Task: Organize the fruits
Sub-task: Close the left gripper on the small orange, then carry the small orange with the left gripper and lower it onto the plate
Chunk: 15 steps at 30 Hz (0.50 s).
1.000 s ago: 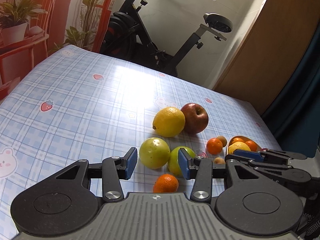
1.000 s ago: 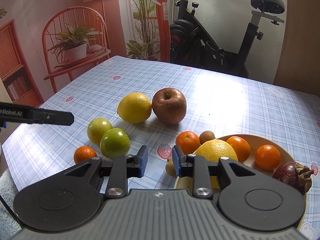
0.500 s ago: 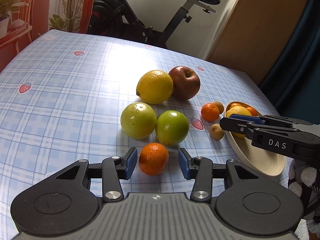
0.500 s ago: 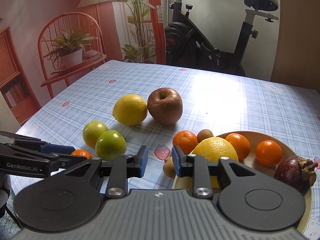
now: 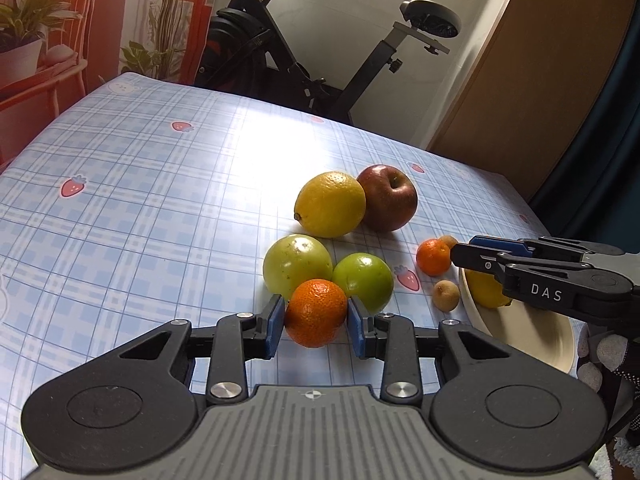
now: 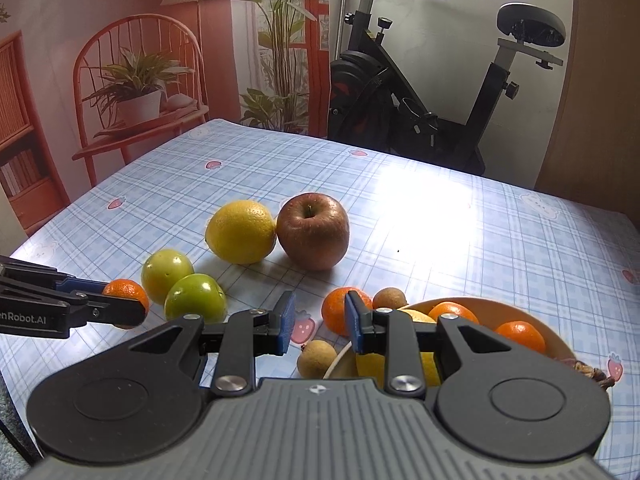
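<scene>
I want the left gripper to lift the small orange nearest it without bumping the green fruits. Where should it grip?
Grip the small orange across its widest middle, one pad on each side, approaching low from the near edge as the left gripper is lined up now. It is round, and the two green fruits crowd its far side.

A small round orange mandarin (image 5: 315, 313) sits between the blue pads of the left gripper (image 5: 315, 322), pads close on both sides. Two round green fruits (image 5: 298, 265) sit just behind it, toward twelve o'clock.
</scene>
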Tool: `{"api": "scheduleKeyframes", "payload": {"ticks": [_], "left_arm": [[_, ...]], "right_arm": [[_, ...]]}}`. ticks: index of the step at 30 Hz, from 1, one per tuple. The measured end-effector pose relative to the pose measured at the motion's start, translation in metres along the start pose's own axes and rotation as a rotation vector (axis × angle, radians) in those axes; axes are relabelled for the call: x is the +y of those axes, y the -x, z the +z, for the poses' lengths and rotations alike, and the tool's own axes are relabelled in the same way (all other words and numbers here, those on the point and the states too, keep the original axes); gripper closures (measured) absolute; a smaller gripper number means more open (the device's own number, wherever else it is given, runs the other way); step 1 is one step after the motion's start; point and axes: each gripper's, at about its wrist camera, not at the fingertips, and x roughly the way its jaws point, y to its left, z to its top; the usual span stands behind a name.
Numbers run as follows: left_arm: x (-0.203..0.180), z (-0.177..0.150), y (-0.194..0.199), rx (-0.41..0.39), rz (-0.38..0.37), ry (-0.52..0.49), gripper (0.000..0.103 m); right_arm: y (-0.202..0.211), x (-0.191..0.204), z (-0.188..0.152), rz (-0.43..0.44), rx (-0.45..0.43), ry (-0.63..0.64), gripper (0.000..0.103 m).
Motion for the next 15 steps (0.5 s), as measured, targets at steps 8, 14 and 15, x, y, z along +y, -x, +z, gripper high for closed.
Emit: {"api": "scheduleKeyframes", "payload": {"ticks": [8, 14, 15], "left_arm": [[-0.001, 0.012, 0.013, -0.083, 0.022, 0.036, 0.067], [-0.004, 0.013, 0.013, -0.083, 0.010, 0.034, 0.067], [-0.004, 0.012, 0.013, -0.079, 0.009, 0.032, 0.067]], "right_arm": [[-0.037, -0.020, 0.021, 0.006, 0.122, 0.045, 0.073], [-0.053, -0.011, 0.024, 0.028, 0.196, 0.144, 0.068], [-0.055, -0.009, 0.025, 0.031, 0.203, 0.151, 0.068]]}}
